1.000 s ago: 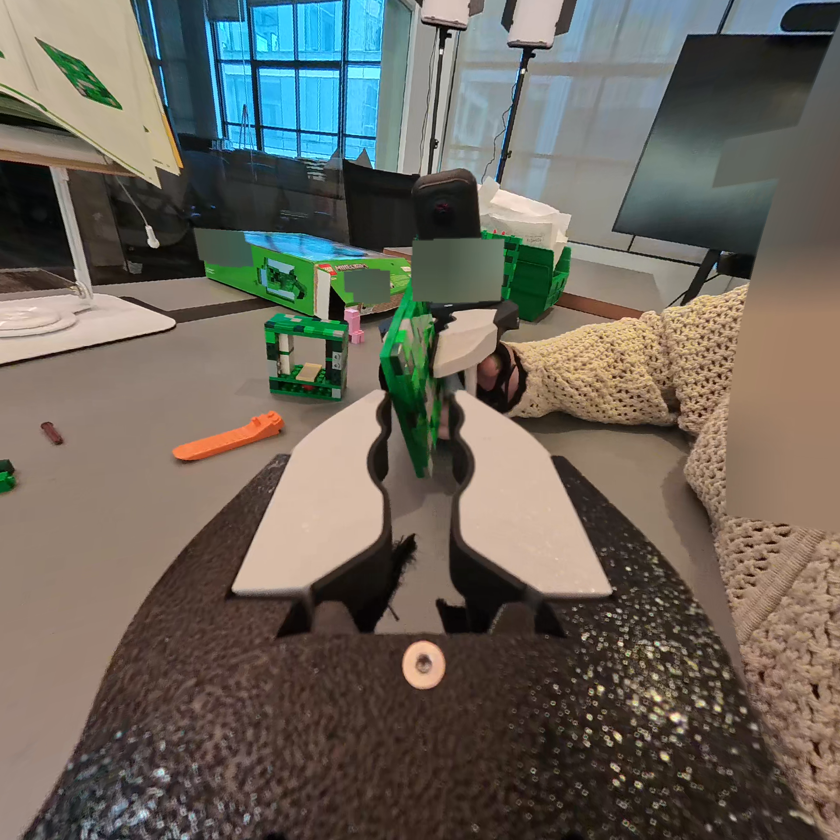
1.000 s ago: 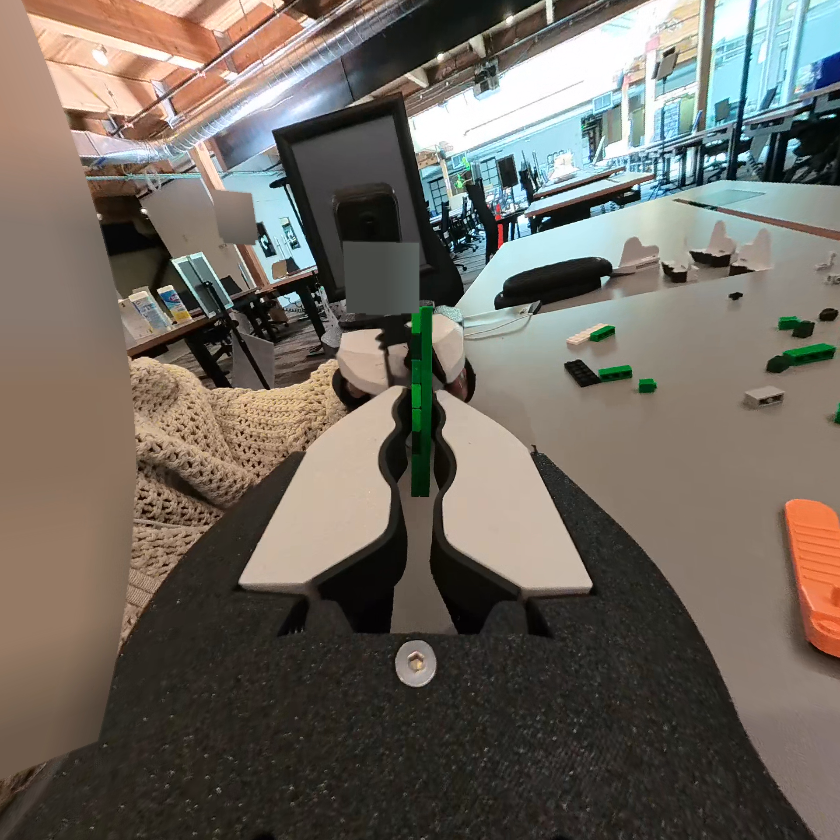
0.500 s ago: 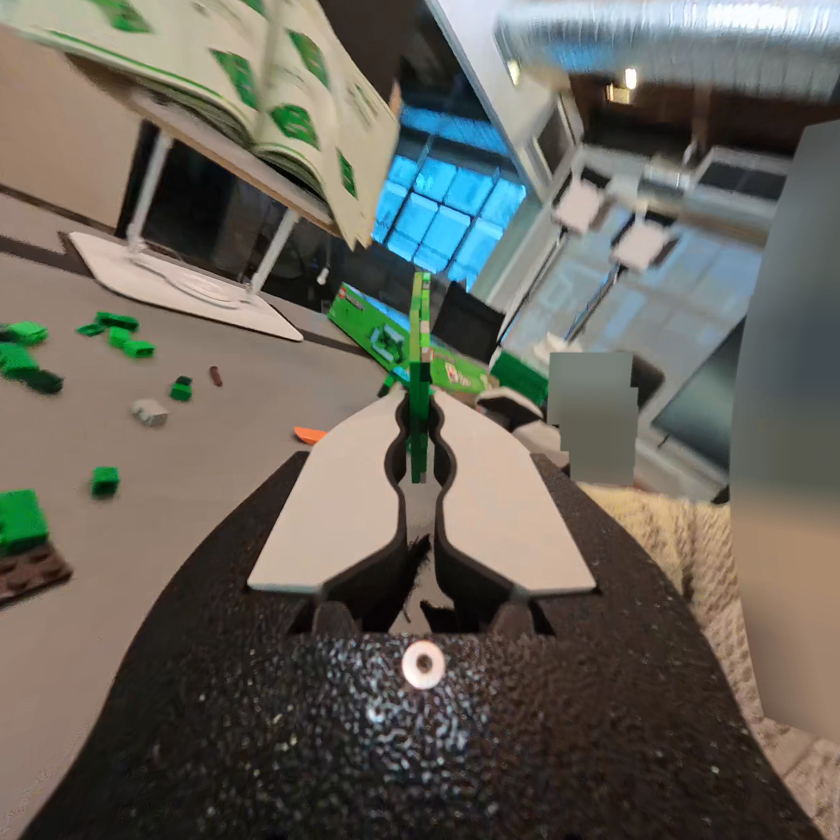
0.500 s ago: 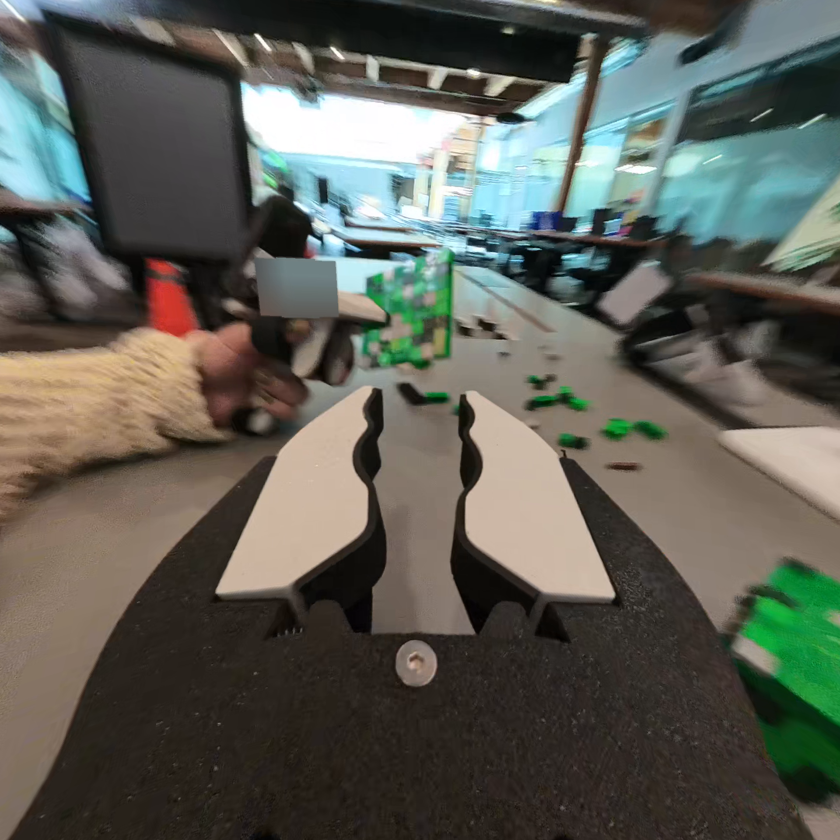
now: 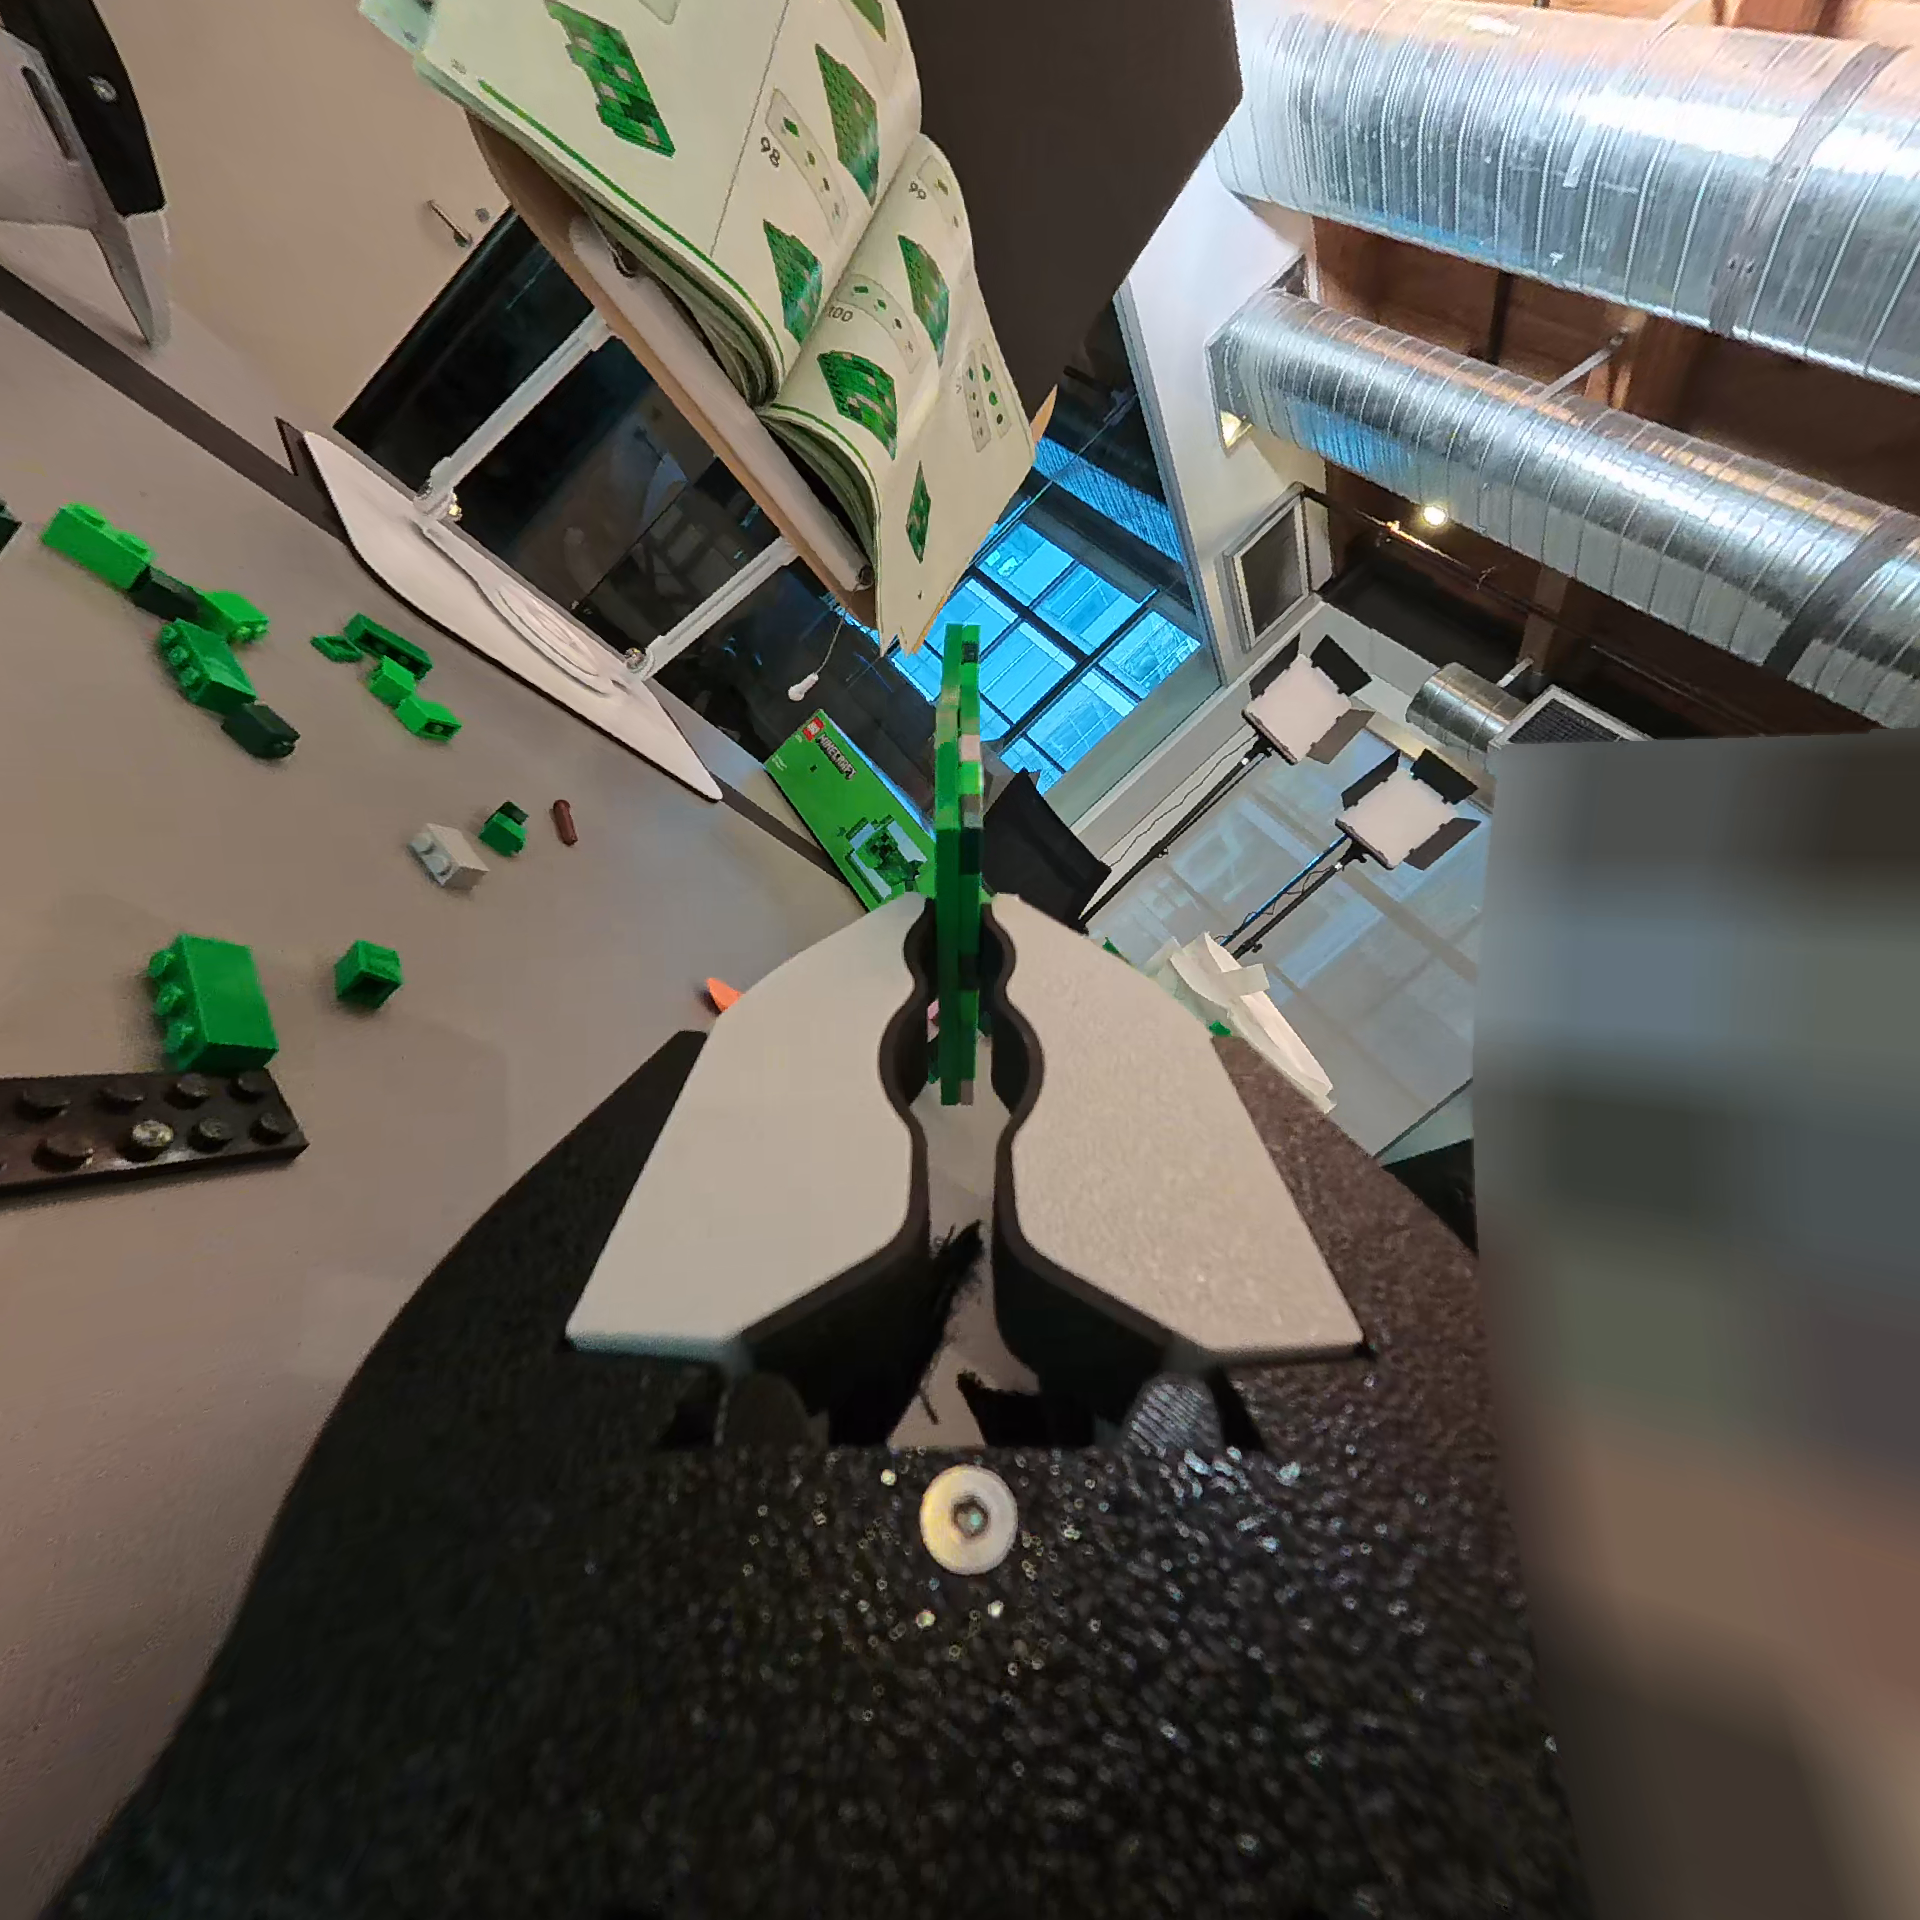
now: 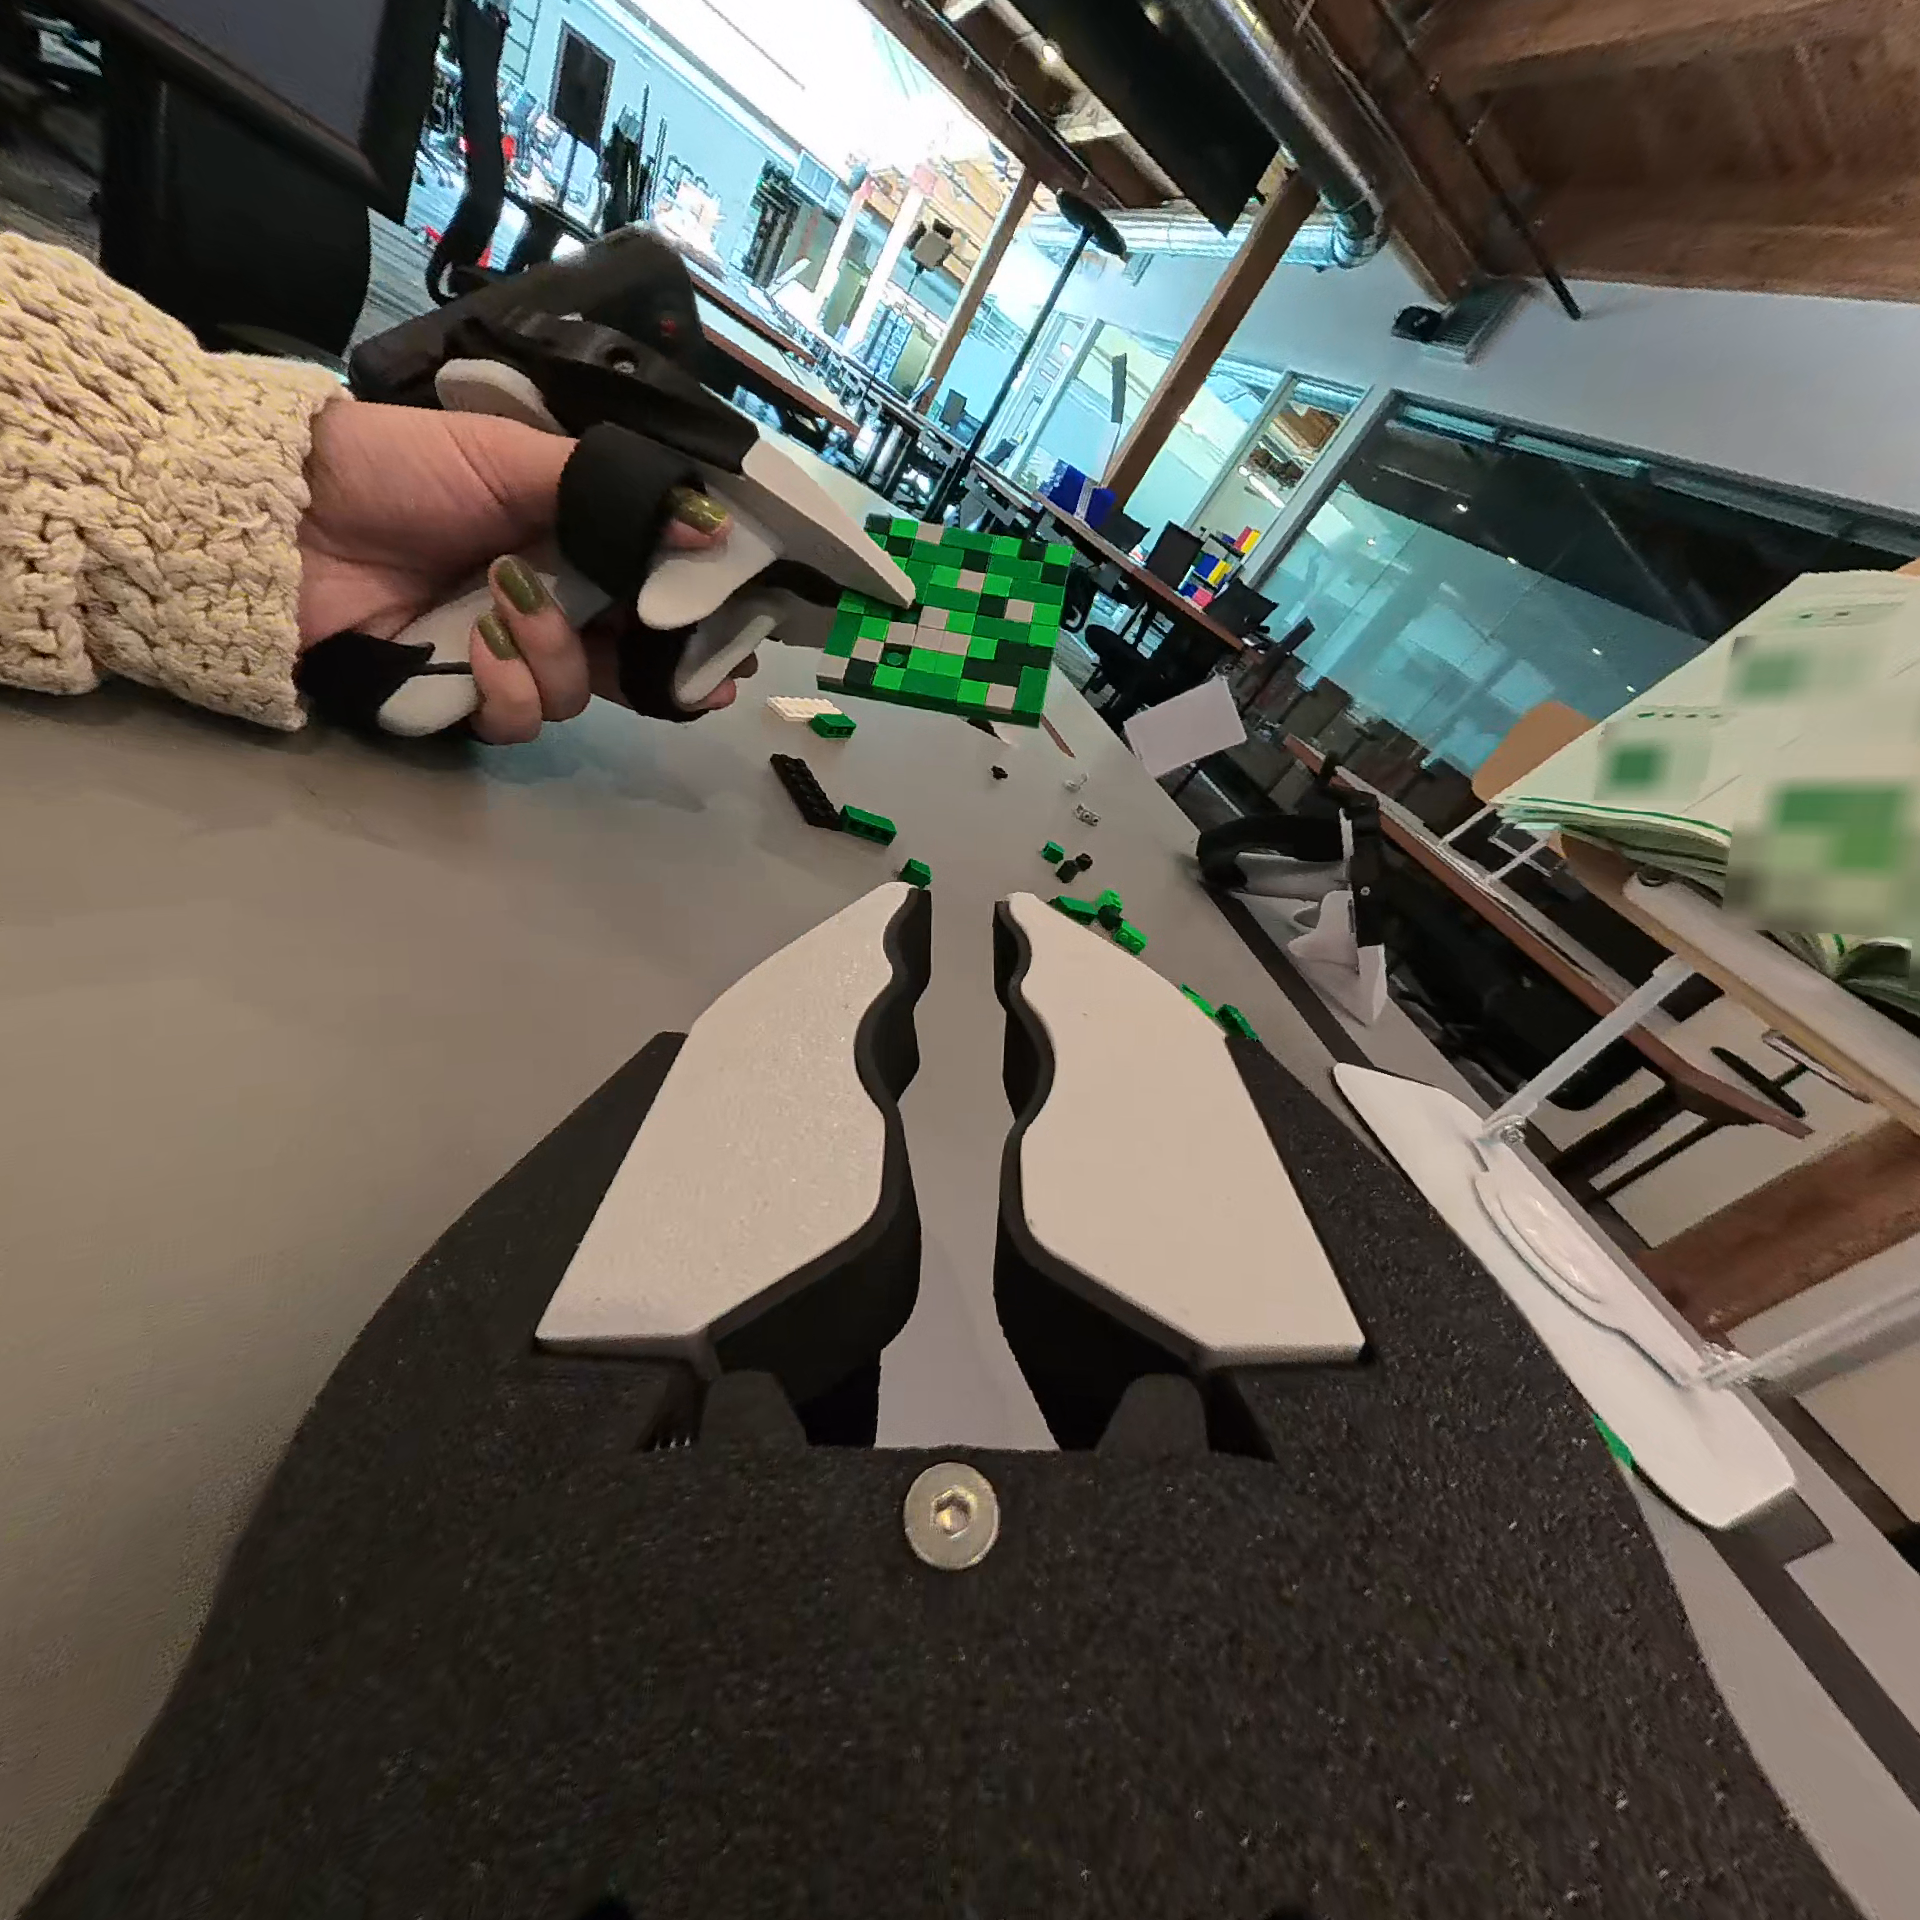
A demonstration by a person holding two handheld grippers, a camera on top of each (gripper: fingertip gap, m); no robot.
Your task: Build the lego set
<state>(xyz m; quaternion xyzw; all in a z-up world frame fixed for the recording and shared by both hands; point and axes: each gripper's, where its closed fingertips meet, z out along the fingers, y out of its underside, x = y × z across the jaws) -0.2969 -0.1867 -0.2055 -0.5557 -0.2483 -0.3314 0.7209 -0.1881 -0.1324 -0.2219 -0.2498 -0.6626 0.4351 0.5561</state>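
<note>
Two grippers are in view. The left gripper (image 5: pixel 958 914) is clenched on one flat mosaic panel (image 5: pixel 957 852) of Lego tiles, seen edge-on between its pale fingers (image 5: pixel 800 1122) in its own camera. From the right wrist view the same left gripper (image 6: pixel 883 592) is held in a person's hand (image 6: pixel 457 561) with a cream knit sleeve (image 6: pixel 135 478), and the mosaic panel (image 6: pixel 951 623) shows its face: a square grid of small tiles in bright green, dark green, black and a few grey, tilted and lifted clear of the grey table (image 6: pixel 312 987), gripped at its near left edge.

The right gripper (image 6: pixel 961 909) holds nothing; its jaws stand apart with a narrow gap and bare table between them.

On the table in the left wrist view lie one black studded plate (image 5: pixel 135 1127), one large green brick (image 5: pixel 213 1003) just beside it, one small green cube (image 5: pixel 366 974), one grey brick (image 5: pixel 449 854), one small brown piece (image 5: pixel 564 821) and a scatter of roughly ten green pieces (image 5: pixel 208 655) farther off. One orange tip (image 5: pixel 722 994) peeks out by the left finger. One open instruction booklet (image 5: pixel 790 239) rests on a white stand (image 5: pixel 520 613), and one green set box (image 5: pixel 847 800) lies behind the panel. Two studio lights (image 5: pixel 1351 758) stand near the windows.
</note>
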